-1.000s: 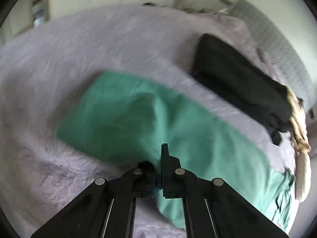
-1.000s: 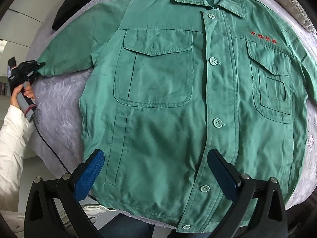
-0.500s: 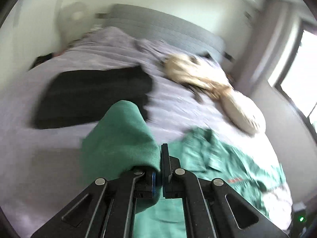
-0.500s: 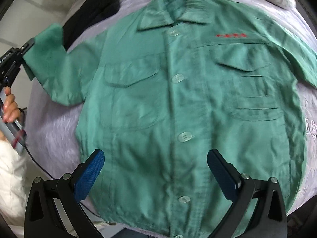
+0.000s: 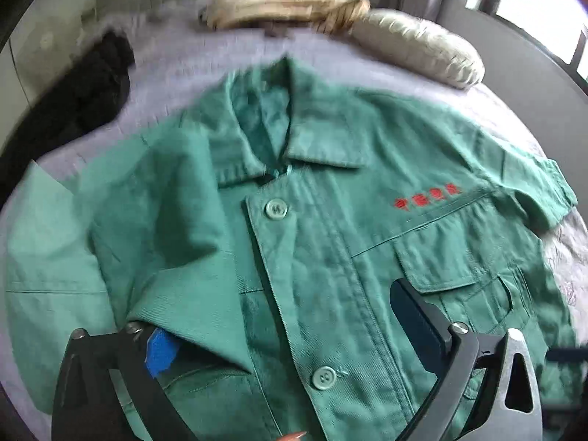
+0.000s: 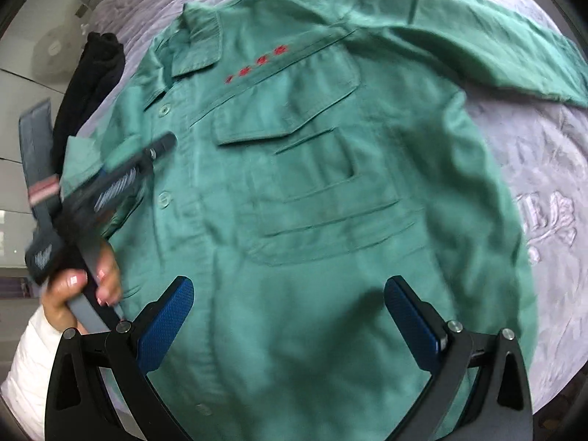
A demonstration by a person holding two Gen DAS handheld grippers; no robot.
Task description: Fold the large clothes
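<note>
Left tongs [image 5: 290,334], jaws just opened, drop the green cotton work jacket's [image 5: 330,257] sleeve [image 5: 158,228]; right tongs [image 6: 290,327] gape empty; smooth that fold flat.

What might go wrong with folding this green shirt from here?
The folded sleeve lies over the left gripper's near finger, and its jaws have just been opening, so pulling away may drag the fold undone. The other sleeve is still spread out on the bed. The right gripper hangs open above the shirt.
</note>
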